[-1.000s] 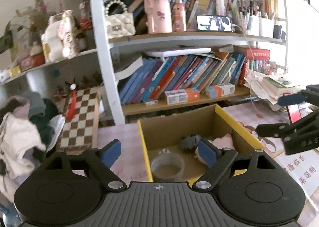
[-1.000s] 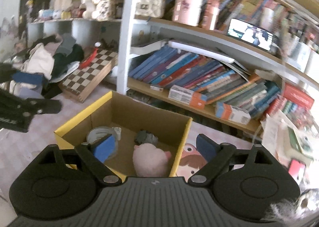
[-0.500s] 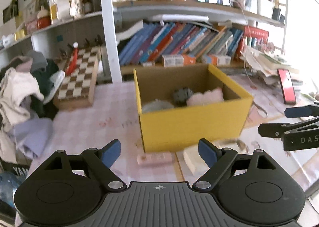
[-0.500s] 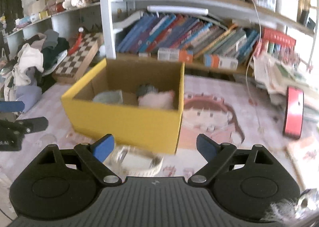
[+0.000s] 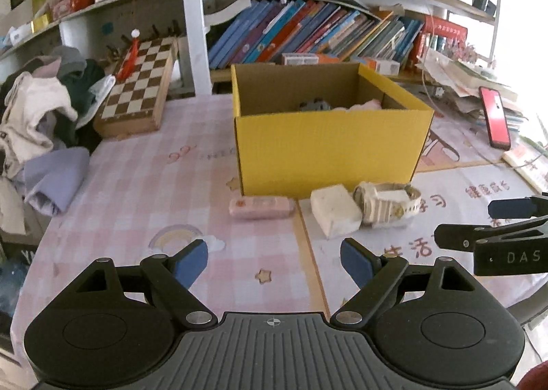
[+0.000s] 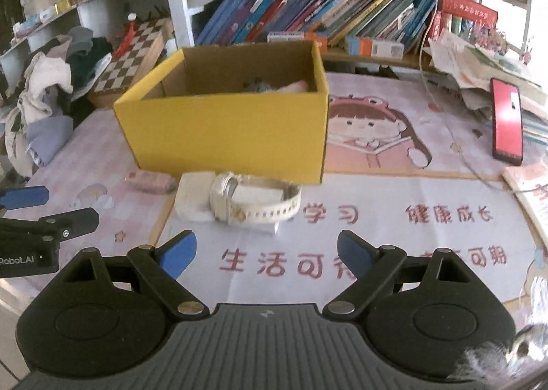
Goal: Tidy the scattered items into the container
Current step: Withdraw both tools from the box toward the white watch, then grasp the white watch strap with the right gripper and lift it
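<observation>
A yellow cardboard box (image 5: 328, 146) (image 6: 226, 129) stands on the table, with a grey item and a pink item just showing inside. In front of it lie a pink flat bar (image 5: 262, 206) (image 6: 149, 181), a white block (image 5: 335, 210) (image 6: 193, 196) and a cream watch (image 5: 387, 203) (image 6: 255, 201). My left gripper (image 5: 274, 261) is open and empty, back from these items. My right gripper (image 6: 267, 253) is open and empty, just short of the watch. Each gripper shows at the edge of the other's view.
A bookshelf (image 5: 308, 30) stands behind the box. A chessboard (image 5: 137, 85) and a clothes pile (image 5: 41, 109) are at the left. A red phone (image 5: 495, 117) (image 6: 507, 121) and stacked papers are at the right. The table has a printed mat (image 6: 376, 218).
Both grippers have pulled back and down from above the box to low over the table in front of it. The bar, block and watch have come into view.
</observation>
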Demonstrator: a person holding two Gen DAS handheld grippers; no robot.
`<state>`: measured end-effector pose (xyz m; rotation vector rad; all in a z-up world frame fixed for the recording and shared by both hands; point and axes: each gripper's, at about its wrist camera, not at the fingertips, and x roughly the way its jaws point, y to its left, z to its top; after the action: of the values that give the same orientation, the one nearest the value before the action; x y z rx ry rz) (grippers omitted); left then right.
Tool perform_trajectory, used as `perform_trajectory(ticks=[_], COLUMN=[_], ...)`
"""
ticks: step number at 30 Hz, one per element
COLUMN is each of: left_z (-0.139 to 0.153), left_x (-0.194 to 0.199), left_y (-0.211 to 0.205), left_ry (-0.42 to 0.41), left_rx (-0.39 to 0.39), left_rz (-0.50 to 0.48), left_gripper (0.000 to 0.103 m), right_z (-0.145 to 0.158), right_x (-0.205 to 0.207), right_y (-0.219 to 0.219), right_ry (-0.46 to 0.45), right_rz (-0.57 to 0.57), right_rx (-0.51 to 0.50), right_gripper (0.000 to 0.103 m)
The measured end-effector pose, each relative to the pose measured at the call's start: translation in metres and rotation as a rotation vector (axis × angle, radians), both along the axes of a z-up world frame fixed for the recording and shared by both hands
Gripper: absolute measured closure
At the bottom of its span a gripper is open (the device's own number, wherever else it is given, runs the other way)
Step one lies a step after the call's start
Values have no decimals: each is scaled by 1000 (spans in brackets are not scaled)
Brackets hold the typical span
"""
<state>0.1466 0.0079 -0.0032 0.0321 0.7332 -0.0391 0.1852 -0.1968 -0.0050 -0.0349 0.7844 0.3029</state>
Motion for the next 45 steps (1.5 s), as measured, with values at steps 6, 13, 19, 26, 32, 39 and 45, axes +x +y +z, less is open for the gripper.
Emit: perform_trajectory(ticks=[6, 13, 19, 26, 32, 39, 45], left_z=[-10, -14, -20, -19, -20, -19, -20], left_x=[-2, 1, 9, 17, 24, 28, 30], left_y=[-1, 0, -4, -3, -3, 3, 5], left_ry=[37, 48, 77, 78, 81, 83, 90], left_rx=[4, 8, 33, 32, 39, 41, 47], left_rz=[2, 7, -18, -1, 14, 54, 70], left_gripper=[16, 16, 16, 13, 13, 13, 13], right_z=[-8, -4, -2, -4, -7, -14, -22], right_x=[-2, 0, 10, 25, 40, 58, 71], right_y=[10, 13, 17, 24, 35, 51, 61], right_ry=[24, -13, -21, -16, -24, -12, -3], right_rz=[27, 43, 76, 120, 175, 237, 264], right_rx=[-31, -30, -21, -32, -49, -79, -107], right_gripper=[14, 27, 51, 55, 59, 70, 72])
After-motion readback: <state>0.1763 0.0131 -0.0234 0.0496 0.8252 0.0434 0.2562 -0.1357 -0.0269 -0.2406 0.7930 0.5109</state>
